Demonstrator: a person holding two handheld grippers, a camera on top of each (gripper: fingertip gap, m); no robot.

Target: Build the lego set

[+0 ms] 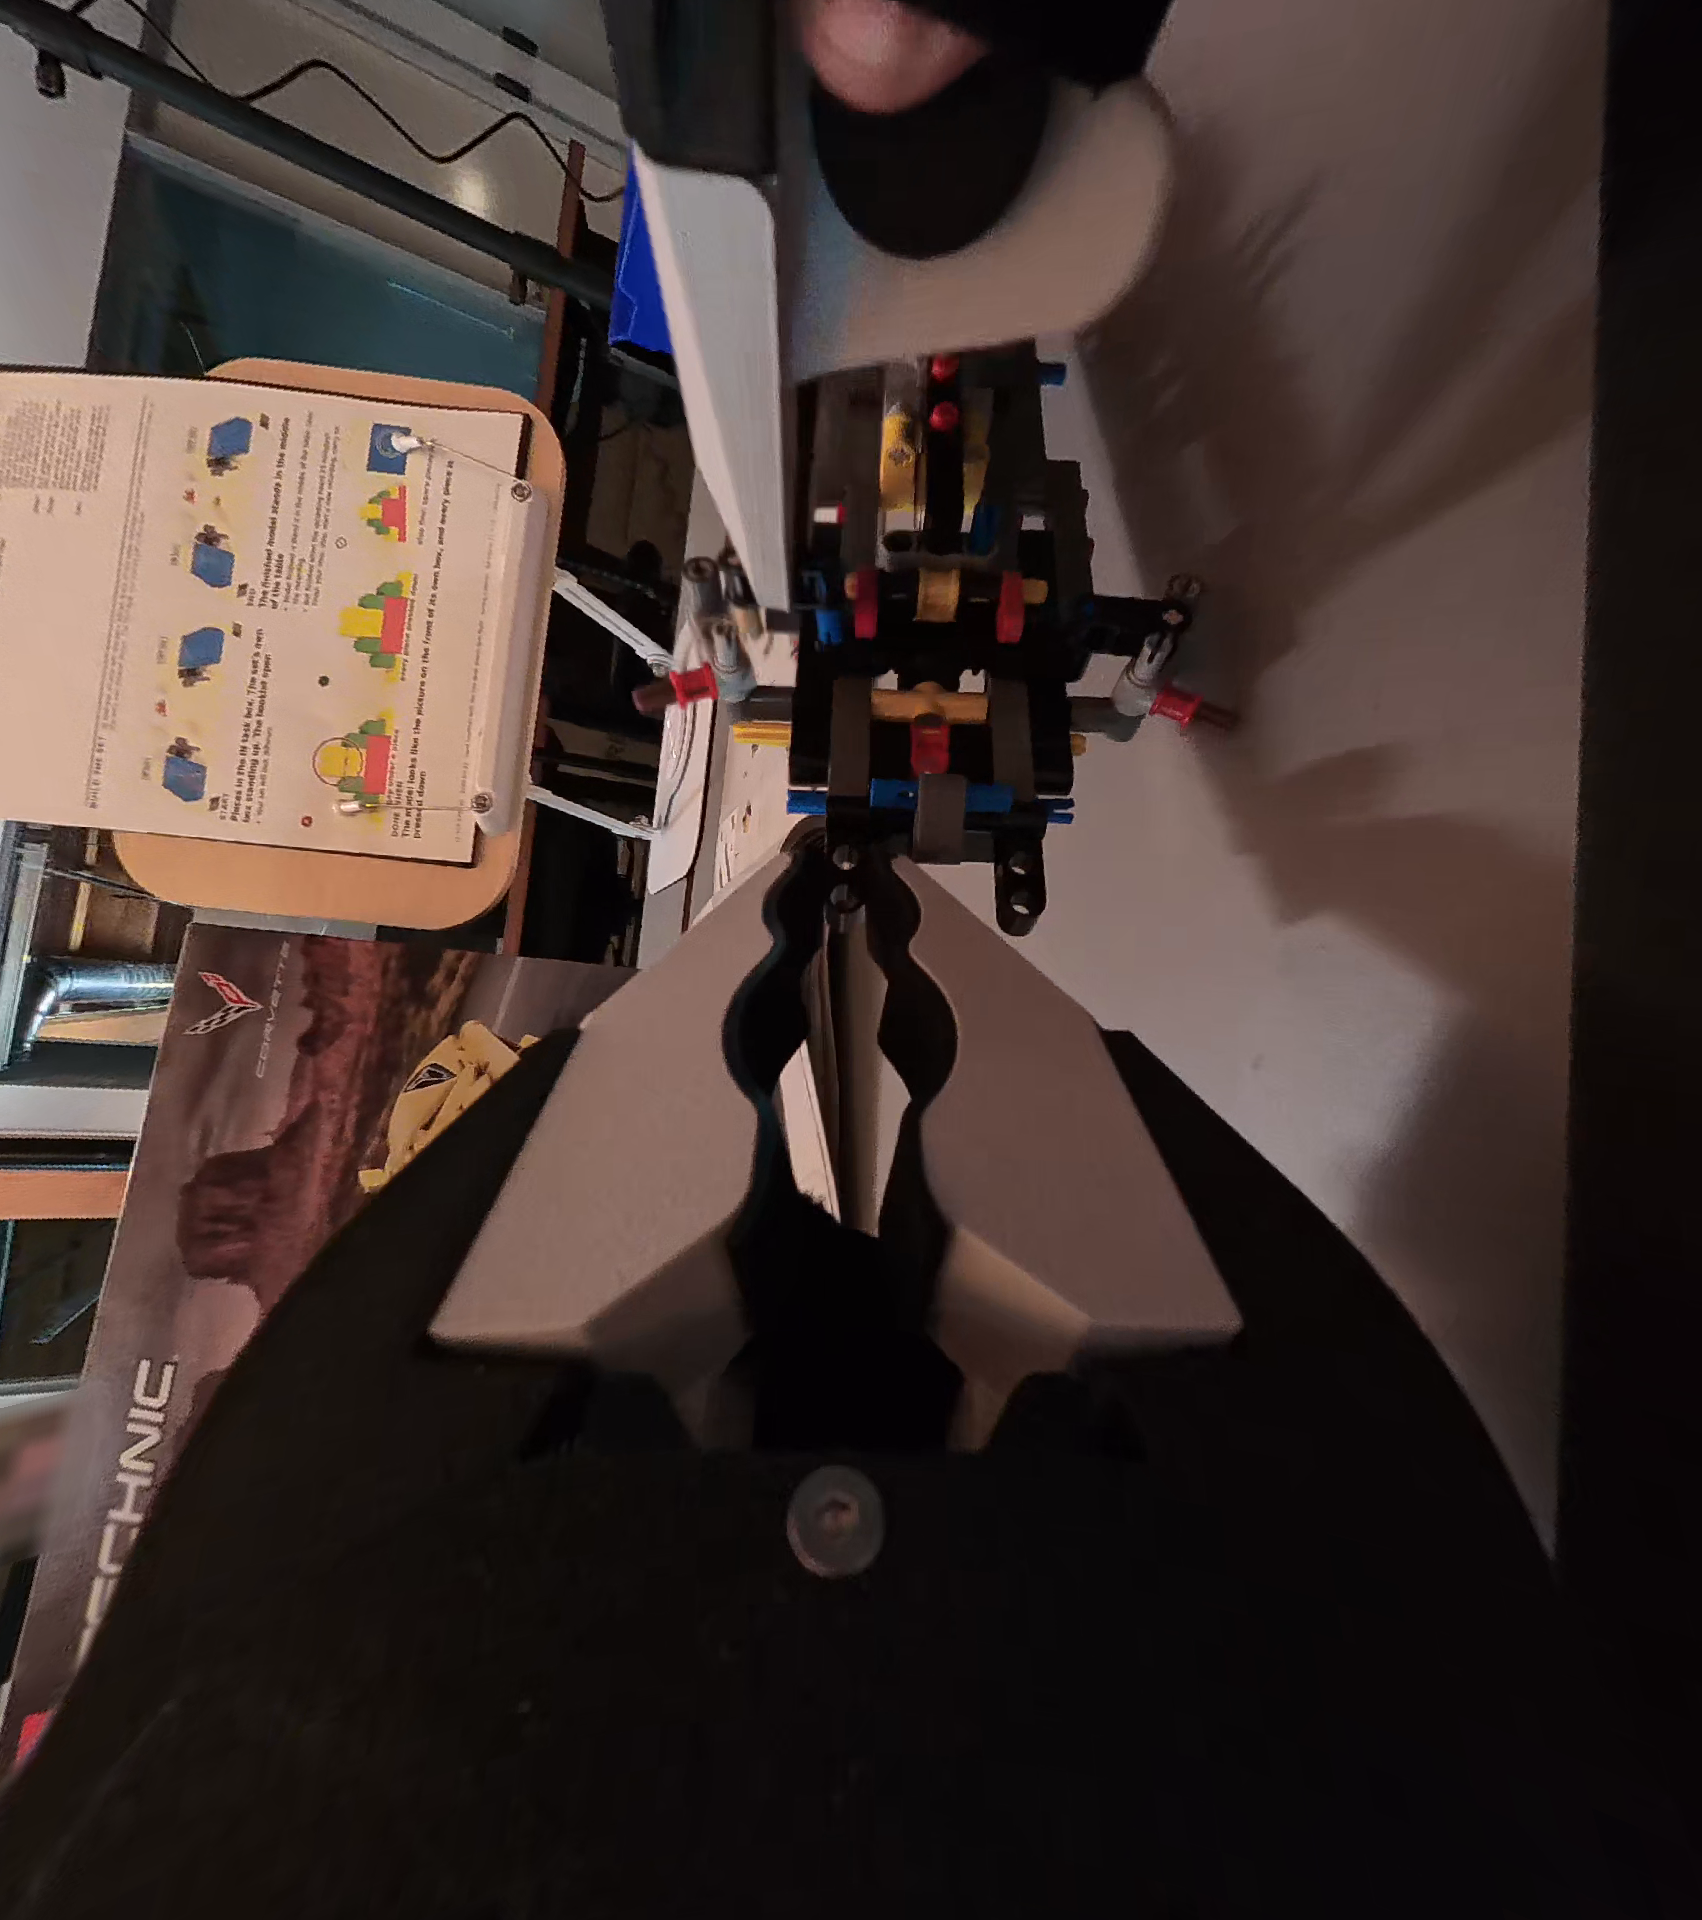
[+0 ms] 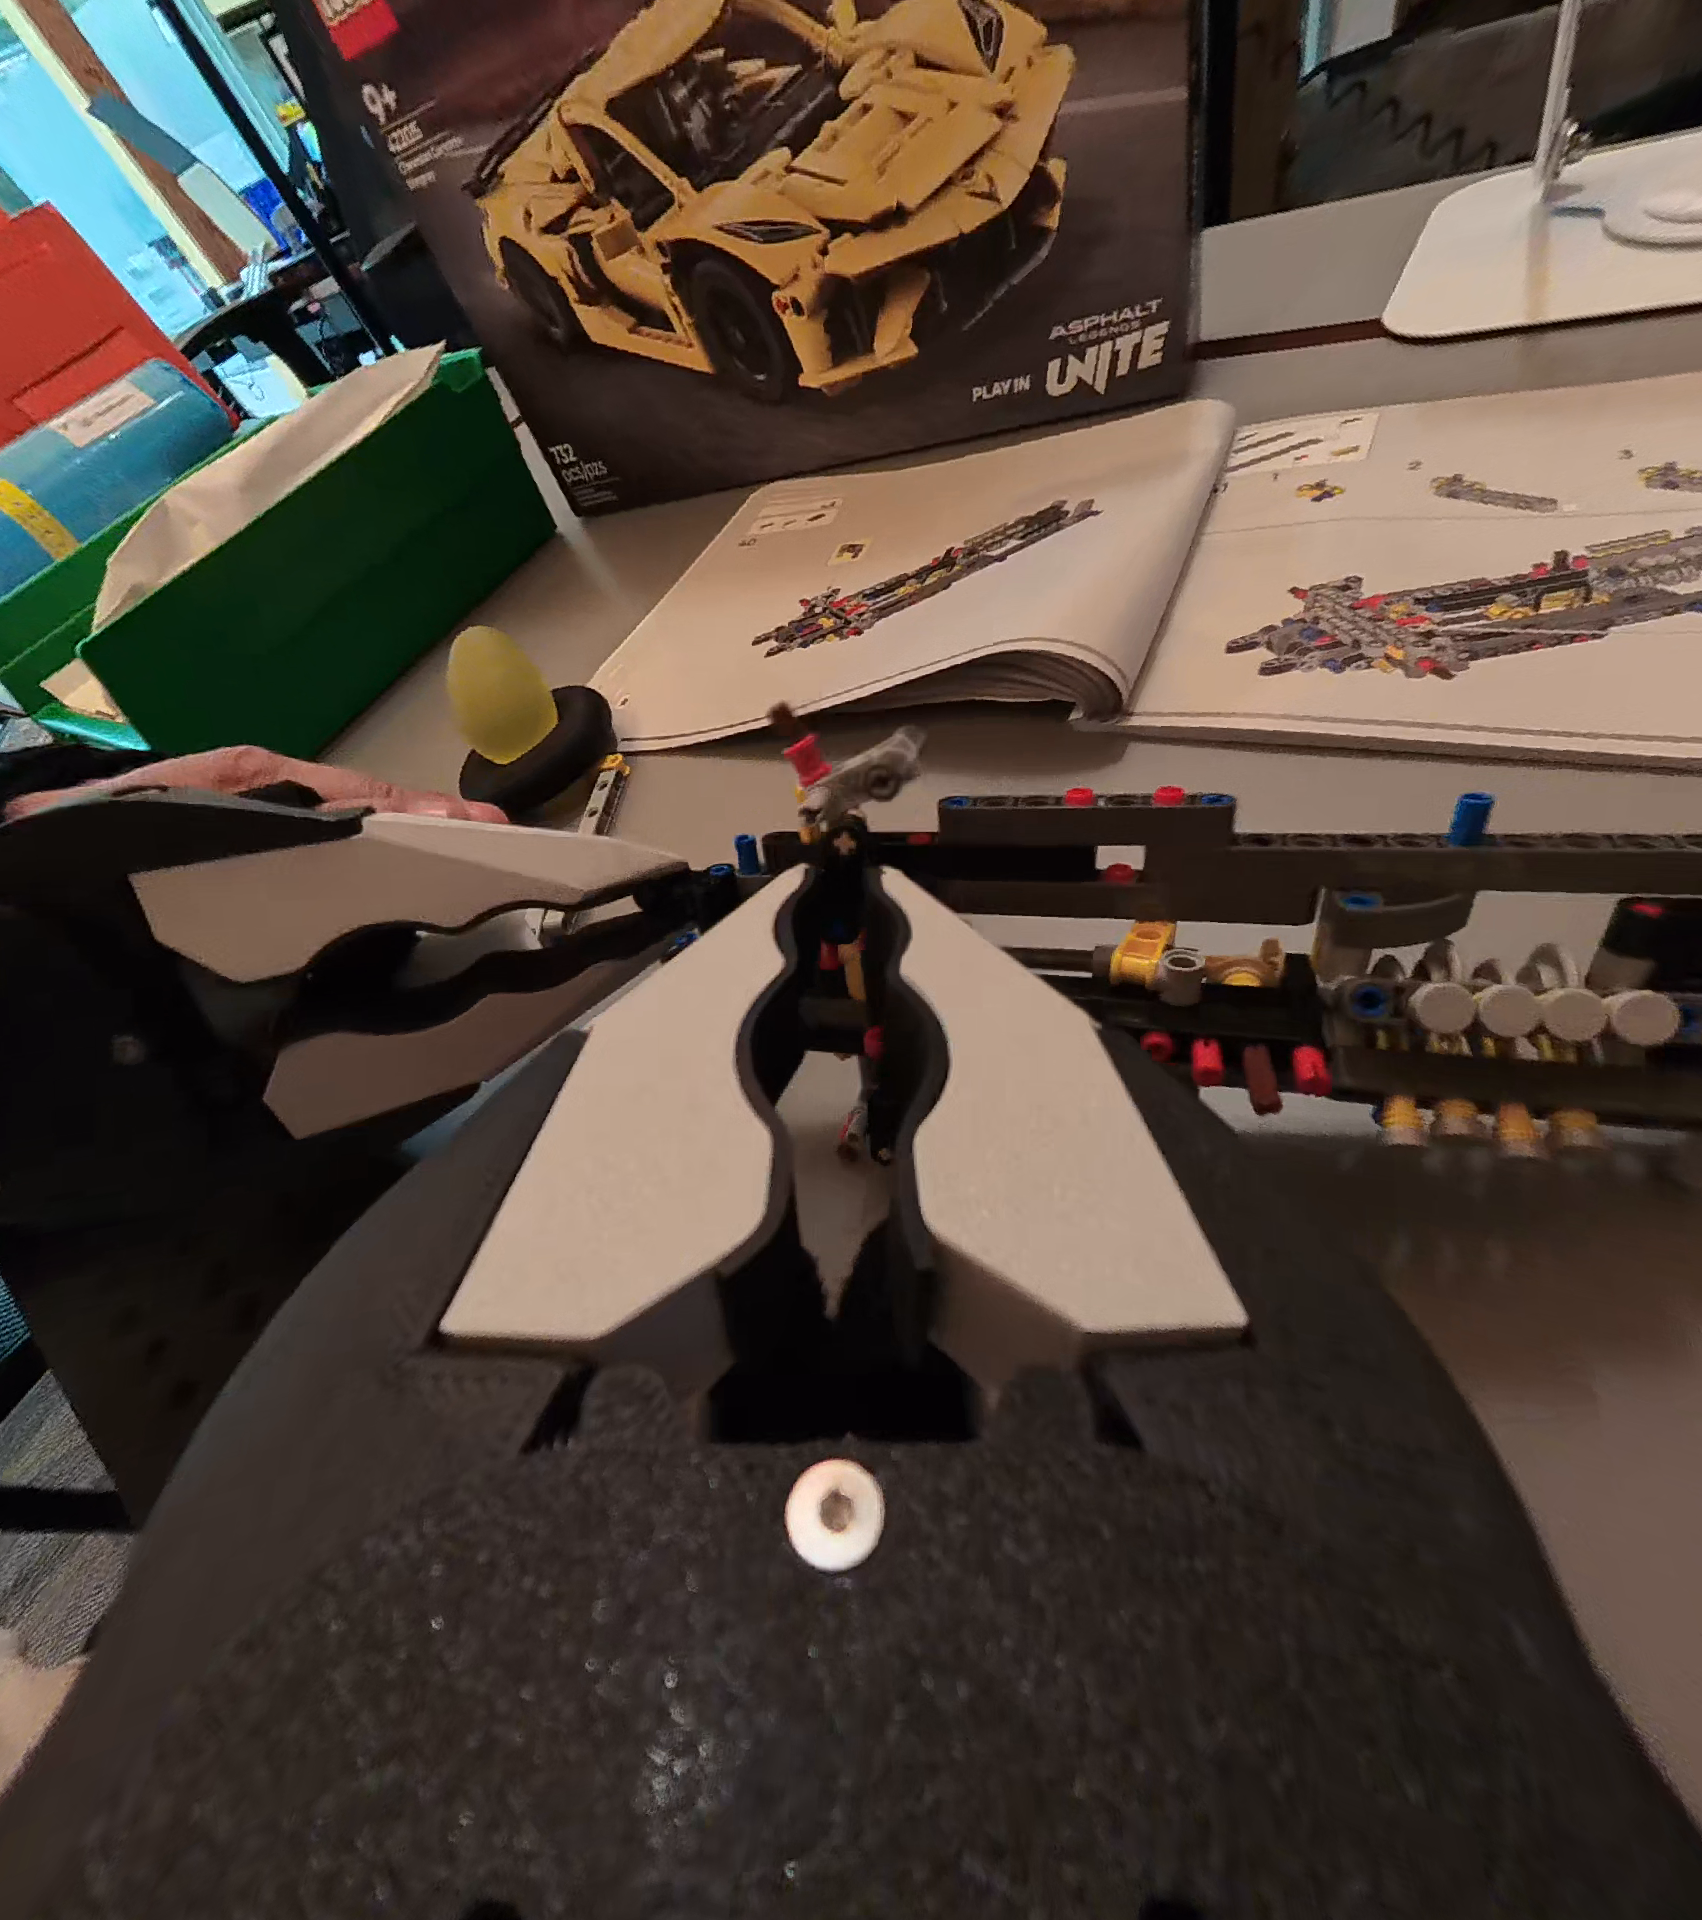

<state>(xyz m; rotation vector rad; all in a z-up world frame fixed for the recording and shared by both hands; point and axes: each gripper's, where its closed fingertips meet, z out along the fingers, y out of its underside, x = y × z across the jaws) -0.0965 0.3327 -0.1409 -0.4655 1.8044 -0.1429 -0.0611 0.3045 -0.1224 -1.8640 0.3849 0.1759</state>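
Note:
The long black and dark grey Technic chassis (image 2: 1346,862), with red, blue and yellow pins, lies on the grey table (image 2: 1449,1351) and runs off to the right. My right gripper (image 2: 842,883) is shut on its near end, with black pieces between the jaws. My left gripper (image 2: 670,899) comes in from the left and pinches the same end. In the left wrist view the left gripper (image 1: 857,878) is shut on a black beam of the chassis (image 1: 930,665). The right gripper's grey fingers (image 1: 733,416) reach onto the chassis from above.
The set's box (image 2: 774,208) stands at the back, with the open instruction booklet (image 2: 1034,582) in front of it. A green bin (image 2: 307,582) and a yellow egg shape on a black tyre (image 2: 504,707) are at the left. A white stand base (image 2: 1553,260) is at the back right.

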